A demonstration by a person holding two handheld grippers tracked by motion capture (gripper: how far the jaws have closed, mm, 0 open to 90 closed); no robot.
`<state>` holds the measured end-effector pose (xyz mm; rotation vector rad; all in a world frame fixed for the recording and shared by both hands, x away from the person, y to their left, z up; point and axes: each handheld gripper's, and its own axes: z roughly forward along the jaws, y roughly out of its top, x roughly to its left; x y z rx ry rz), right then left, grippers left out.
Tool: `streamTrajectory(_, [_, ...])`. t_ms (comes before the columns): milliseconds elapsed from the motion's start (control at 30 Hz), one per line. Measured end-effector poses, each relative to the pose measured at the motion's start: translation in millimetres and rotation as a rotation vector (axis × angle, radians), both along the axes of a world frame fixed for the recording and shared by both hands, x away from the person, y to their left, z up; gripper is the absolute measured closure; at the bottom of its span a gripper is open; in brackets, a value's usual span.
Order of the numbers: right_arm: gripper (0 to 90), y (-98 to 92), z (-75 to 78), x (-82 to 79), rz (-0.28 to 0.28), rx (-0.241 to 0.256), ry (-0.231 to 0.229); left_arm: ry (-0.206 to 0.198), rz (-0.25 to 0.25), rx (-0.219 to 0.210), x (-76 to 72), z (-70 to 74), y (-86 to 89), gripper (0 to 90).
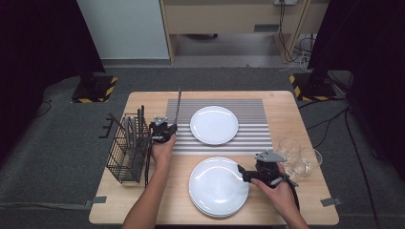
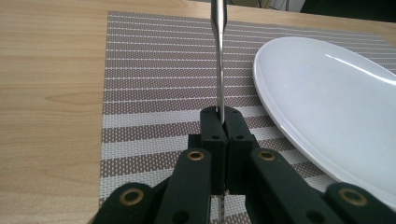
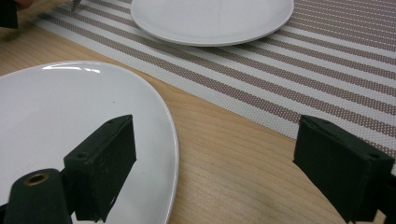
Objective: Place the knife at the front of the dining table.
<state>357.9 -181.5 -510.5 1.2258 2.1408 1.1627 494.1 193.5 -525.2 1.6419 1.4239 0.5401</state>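
Knife [image 2: 219, 60] clamped between the closed jaws of the left gripper [image 2: 223, 116], its length running forward from the jaw tips over the striped mat [image 2: 154, 79], just left of the far plate [image 2: 327, 102]. Right gripper [image 3: 215, 158] held with jaws wide apart, gripping nothing, over the rim of the near plate [image 3: 70, 102].
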Motion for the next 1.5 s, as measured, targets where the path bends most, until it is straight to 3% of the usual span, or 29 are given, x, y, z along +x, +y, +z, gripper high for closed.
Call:
streamTrajectory(567, [13.3, -2.0, -0.1, -1.3, -0.005, 0.002, 0.003, 0.03, 0.002, 0.024, 2.9, -8.1, -1.9, 88.7])
streamTrajectory(1500, [13.3, -2.2, -1.1, -1.4, -0.001, -0.003, 0.004, 0.028, 0.021, 0.044, 4.5, -8.8, -2.0, 88.6])
